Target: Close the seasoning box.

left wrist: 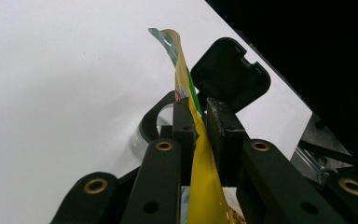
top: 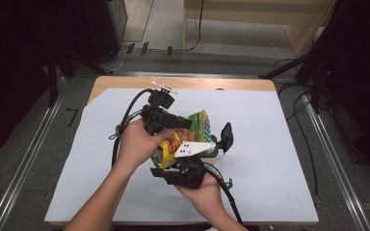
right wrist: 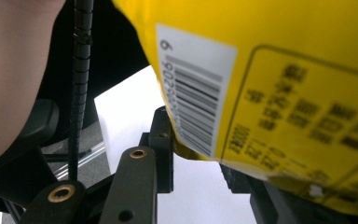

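The yellow snack bag [top: 183, 137] hung above the white sheet [top: 270, 159], just left of the open black-lidded container [top: 224, 137]. The left gripper [left wrist: 199, 128] pinched its top edge; the right gripper [right wrist: 200, 156] clasped its bottom. The bag's contents stayed hidden.

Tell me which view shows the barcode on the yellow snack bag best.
The right gripper view: the barcode sits close and large on the snack bag. The left gripper view shows the bag edge-on, pinched in the left tool. The high view shows the bag's printed front between both hands, no barcode.
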Motion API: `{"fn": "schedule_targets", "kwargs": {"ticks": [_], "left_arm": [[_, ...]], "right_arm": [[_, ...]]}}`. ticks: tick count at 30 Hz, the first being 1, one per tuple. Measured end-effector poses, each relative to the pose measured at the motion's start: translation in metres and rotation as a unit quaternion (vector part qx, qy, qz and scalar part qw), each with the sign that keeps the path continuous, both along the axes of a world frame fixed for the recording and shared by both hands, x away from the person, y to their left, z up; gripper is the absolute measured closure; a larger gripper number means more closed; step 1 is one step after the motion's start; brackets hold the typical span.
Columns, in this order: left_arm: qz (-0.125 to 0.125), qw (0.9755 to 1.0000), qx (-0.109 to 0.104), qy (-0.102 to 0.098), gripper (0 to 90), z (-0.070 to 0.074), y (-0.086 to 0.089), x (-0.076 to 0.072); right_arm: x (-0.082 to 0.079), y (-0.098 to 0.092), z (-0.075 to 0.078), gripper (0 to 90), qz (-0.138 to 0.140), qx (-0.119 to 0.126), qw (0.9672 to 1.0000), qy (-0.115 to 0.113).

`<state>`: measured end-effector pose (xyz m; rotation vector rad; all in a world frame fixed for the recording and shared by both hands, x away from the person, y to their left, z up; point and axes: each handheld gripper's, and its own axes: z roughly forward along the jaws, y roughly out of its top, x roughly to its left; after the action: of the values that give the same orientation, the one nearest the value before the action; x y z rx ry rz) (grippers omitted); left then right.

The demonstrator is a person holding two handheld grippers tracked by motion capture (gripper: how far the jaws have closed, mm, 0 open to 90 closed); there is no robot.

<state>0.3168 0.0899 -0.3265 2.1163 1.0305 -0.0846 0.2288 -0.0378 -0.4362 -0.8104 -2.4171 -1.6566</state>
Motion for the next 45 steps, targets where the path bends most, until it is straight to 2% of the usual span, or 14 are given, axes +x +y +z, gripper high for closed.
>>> {"fn": "schedule_targets", "kwargs": {"ticks": [2,5,8,13,16,20,24,26,28,34,39,45], "left_arm": [[0.002,1.0,0.0,0.003,82.8,0.0,0.0,0.0],[0.0,1.0,0.002,-0.005,83.3,-0.001,-0.002,0.0],[-0.001,1.0,0.004,-0.008,83.3,-0.001,-0.003,-0.001],[0.001,0.9999,0.008,-0.01,83.3,0.0,-0.006,-0.002],[-0.001,0.9999,0.013,0.007,83.1,0.002,-0.007,0.002],[0.003,0.9997,0.021,0.015,82.8,0.006,-0.008,0.008],[0.0,0.9992,0.011,0.037,82.4,0.002,-0.005,0.012],[0.002,0.9988,-0.001,0.049,82.3,0.0,-0.003,0.015],[0.003,0.9986,-0.005,0.052,82.3,-0.001,-0.002,0.016],[0.002,0.9987,-0.011,0.05,83.0,-0.004,-0.001,0.016],[0.006,0.9986,-0.012,0.052,83.4,-0.004,0.0,0.016],[0.018,0.9988,-0.006,0.045,83.5,-0.003,0.002,0.016]], "right_arm": [[0.0,0.0,0.0,70.3,-0.002,-0.002,1.0,-0.004],[-0.002,0.001,0.0,66.3,-0.013,-0.01,0.9998,-0.013],[-0.001,0.0,0.001,63.9,-0.021,-0.009,0.9997,-0.012],[0.0,0.0,0.001,67.2,-0.026,-0.007,0.9996,-0.008],[0.0,-0.001,0.002,68.0,-0.023,-0.002,0.9997,-0.004],[0.005,-0.002,0.006,68.4,-0.01,0.012,0.9998,0.014],[0.007,-0.002,0.006,68.6,-0.007,0.021,0.9995,0.021],[0.007,-0.003,0.004,69.1,-0.006,0.028,0.9993,0.026],[0.008,-0.003,0.003,69.3,-0.004,0.031,0.9991,0.029],[0.006,-0.004,0.003,69.3,-0.008,0.01,0.9999,0.01],[0.004,-0.003,0.003,69.6,-0.011,0.004,0.9999,0.002],[0.001,0.001,0.005,67.8,-0.017,-0.011,0.9997,-0.016]]}}
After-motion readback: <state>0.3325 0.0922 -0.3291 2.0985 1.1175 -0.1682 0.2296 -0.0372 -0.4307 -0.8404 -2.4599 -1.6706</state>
